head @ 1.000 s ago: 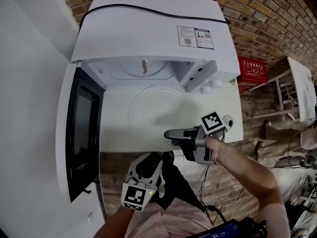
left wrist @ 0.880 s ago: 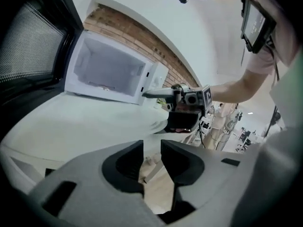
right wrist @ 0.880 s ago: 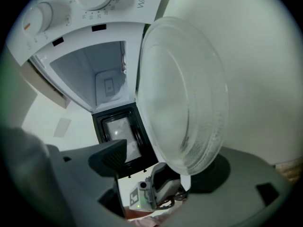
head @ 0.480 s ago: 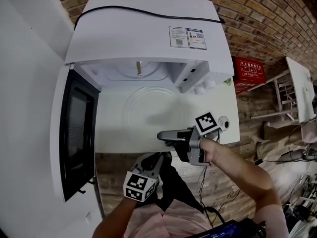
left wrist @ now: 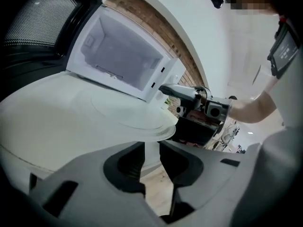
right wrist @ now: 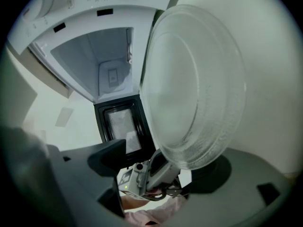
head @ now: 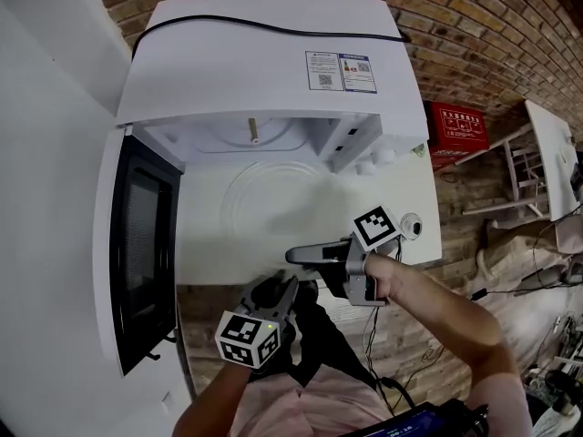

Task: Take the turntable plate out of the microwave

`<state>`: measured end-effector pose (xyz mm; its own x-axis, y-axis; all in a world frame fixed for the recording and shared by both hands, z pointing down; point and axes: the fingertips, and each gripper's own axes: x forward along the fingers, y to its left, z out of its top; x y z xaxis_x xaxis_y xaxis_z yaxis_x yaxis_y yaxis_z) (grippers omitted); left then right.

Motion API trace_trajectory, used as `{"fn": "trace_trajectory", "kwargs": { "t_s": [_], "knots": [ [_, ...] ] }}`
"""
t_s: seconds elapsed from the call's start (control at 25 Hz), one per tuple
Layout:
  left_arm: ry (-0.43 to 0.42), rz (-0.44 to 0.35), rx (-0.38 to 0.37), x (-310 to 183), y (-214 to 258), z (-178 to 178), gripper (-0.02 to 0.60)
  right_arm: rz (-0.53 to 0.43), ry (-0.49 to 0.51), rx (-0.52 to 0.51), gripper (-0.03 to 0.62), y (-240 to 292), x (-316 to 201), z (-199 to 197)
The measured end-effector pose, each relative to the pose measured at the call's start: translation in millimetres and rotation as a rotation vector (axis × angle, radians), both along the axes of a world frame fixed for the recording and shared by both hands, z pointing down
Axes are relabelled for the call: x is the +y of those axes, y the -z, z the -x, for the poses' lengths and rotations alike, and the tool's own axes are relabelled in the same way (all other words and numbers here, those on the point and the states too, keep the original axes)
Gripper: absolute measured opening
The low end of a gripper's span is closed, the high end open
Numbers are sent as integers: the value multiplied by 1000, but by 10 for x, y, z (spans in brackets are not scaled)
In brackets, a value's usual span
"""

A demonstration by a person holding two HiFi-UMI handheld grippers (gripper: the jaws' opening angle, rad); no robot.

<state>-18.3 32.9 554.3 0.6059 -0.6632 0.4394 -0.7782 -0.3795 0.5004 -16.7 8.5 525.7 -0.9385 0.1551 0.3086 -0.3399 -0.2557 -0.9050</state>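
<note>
The clear glass turntable plate (head: pixel 273 198) (left wrist: pixel 128 112) (right wrist: pixel 189 79) lies on the white table in front of the open microwave (head: pixel 264 53), outside the cavity. My right gripper (head: pixel 293 256) (right wrist: pixel 163 157) points left at the plate's near rim. It is rolled on its side and open, with one jaw above the rim, one below, and a gap beside the glass. My left gripper (head: pixel 273 289) (left wrist: pixel 150 148) sits low at the table's front edge, just under the plate's overhanging rim. Its jaws have just been opening, and nothing is gripped between them.
The microwave door (head: pixel 146 244) hangs open at the left, and the empty cavity (head: pixel 264 130) lies behind the plate. The white table (head: pixel 401 198) ends close in front of both grippers. At the right stand a brick wall and a red box (head: pixel 460 126).
My left gripper has dropped a little and rolled at the table's front edge. The right gripper has stayed at the plate's rim. The plate has not moved.
</note>
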Motion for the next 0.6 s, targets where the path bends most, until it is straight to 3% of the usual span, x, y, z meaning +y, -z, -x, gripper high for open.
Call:
{"fn": "trace_trajectory", "kwargs": {
  "t_s": [0.28,0.44,0.52,0.6],
  "knots": [
    [57,79,-11,-5,-136,130,2,-119,232,77,390,-107,284,-82],
    [19,87,-11,13,-131,109,5,-128,223,94,383,-146,311,-166],
    [-22,101,-8,40,-123,51,80,-131,208,87,380,-158,319,-185],
    [-49,129,-2,63,-125,15,89,-134,198,81,379,-170,334,-192]
  ]
}}
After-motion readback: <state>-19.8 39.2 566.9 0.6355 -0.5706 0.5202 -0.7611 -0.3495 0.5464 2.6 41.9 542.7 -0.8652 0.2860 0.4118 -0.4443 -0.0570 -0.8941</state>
